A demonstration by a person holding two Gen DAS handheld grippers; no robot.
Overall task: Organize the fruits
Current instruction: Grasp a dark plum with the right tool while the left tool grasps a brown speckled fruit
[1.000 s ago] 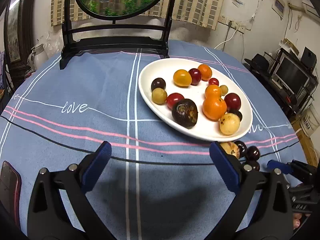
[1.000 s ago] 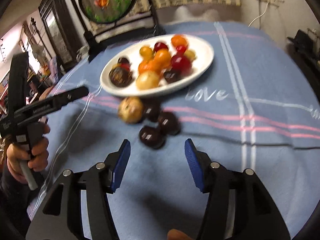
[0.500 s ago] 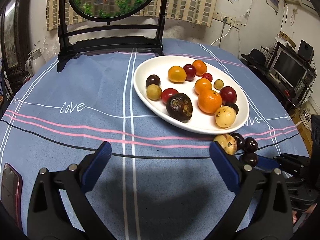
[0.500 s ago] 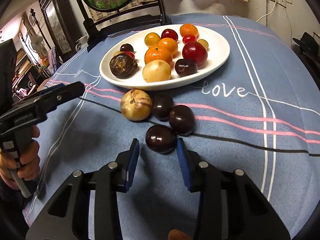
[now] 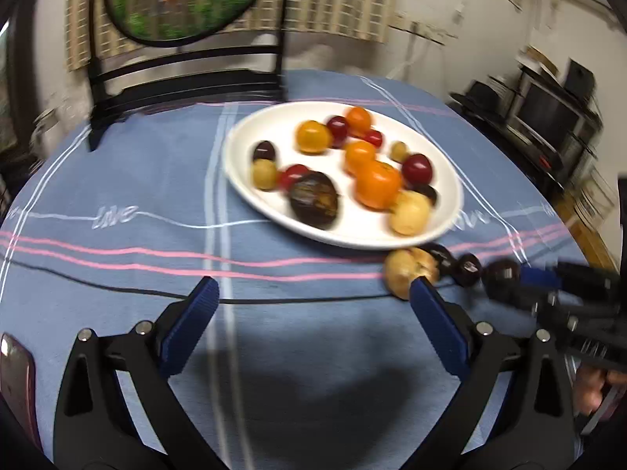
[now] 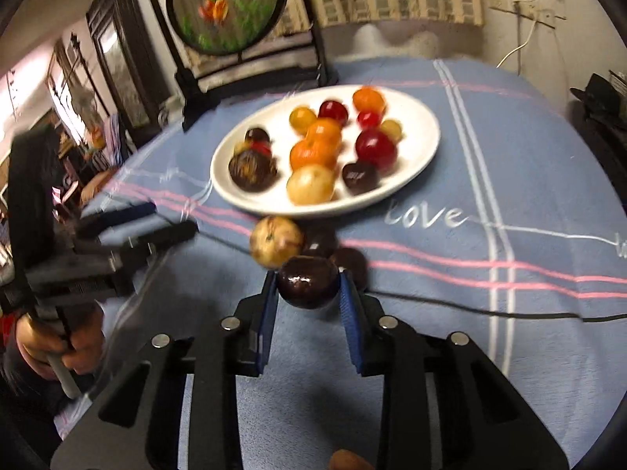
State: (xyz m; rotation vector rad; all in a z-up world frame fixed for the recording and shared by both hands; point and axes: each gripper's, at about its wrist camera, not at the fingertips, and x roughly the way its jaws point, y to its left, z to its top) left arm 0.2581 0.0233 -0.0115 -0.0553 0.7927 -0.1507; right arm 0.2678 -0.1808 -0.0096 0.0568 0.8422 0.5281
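Plate (image 6: 425, 145): white, broad, already holding most fruits; it sits on the blue cloth just beyond the loose ones.
Left gripper (image 5: 309, 293): jaws wide apart, holding nothing.
Right gripper (image 6: 307, 288): blue pads closed against the dark plum's sides.
Dark plum (image 6: 308, 282): clamped just short of the plate; probably light, smooth, slippery and bruisable, best gripped gently across its widest part.

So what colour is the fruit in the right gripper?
Dark purple, almost black and glossy. The fruit sits in the right gripper, clearest in the right wrist view.

dark plum (image 6: 308, 282): round, shiny, pinched between blue pads
plate (image 6: 423, 152): white, full of fruits (image 6: 313, 152)
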